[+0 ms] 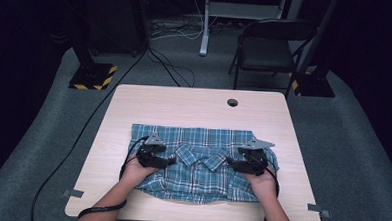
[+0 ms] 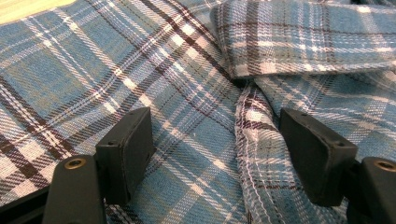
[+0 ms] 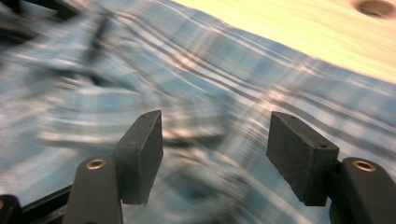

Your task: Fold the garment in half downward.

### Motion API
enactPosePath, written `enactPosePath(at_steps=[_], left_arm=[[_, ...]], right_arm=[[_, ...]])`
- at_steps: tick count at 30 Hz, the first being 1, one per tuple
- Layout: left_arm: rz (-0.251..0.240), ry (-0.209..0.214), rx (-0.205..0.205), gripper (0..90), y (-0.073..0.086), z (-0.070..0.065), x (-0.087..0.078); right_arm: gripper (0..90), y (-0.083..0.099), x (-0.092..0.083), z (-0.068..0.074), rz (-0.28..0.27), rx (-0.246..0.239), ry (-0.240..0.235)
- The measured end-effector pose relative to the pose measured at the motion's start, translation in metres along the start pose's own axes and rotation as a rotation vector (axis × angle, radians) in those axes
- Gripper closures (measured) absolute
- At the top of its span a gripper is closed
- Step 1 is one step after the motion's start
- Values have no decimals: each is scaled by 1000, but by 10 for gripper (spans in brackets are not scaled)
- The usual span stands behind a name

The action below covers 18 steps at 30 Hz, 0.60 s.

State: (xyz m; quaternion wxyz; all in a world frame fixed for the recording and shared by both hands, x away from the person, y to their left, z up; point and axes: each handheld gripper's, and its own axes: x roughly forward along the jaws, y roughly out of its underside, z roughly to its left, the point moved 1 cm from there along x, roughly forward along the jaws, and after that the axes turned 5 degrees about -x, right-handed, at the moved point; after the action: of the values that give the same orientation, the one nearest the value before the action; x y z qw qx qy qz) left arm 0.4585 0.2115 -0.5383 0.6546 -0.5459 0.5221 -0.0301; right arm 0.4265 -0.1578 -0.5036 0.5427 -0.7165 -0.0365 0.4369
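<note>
Blue plaid shirt [image 1: 201, 166] lies flat on the wooden table [image 1: 194, 103], collar up and roughly central, its lower hem close to the near edge and its top reaching about halfway toward the far edge. Sleeves look folded in at both sides.

Left gripper [image 1: 171, 161] sits over the shirt's left shoulder area, held in the person's left hand [image 1: 134, 170], pointing inward toward the collar [image 1: 199, 158]. In the left gripper view its jaws stand apart, low over the cloth; a stitched seam edge [image 2: 254, 154] runs up between them, nearer the right-hand jaw. No pinch on the fabric seen.

Right gripper [image 1: 229, 163] mirrors it on the shirt's right shoulder area, in the right hand [image 1: 262, 181], also pointing inward. Right gripper view is motion-blurred; jaws apart, plaid cloth beneath and between them, nothing clamped. Bare tabletop and the round cable hole [image 3: 376, 7] show at that view's upper right.

Cable hole [image 1: 232, 102] sits near the far edge of the table. Folding chair [image 1: 269, 48] stands beyond the far right corner, on the carpet.
</note>
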Motion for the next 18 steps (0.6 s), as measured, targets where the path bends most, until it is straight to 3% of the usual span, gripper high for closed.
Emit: enactPosePath(at_steps=[3,6,9,18], left_arm=[[1,-1,-1,268,0,0,0],[0,-1,0,267,0,0,0],[-2,0,-1,267,0,0,0],[-7,4,-14,250,1,1,1]], right_arm=[[339,14,6,-15,60,55,22],[321,24,14,-25,96,97,7],[314,27,19,-27,105,107,-8],[282,32,19,-29,59,125,-22]])
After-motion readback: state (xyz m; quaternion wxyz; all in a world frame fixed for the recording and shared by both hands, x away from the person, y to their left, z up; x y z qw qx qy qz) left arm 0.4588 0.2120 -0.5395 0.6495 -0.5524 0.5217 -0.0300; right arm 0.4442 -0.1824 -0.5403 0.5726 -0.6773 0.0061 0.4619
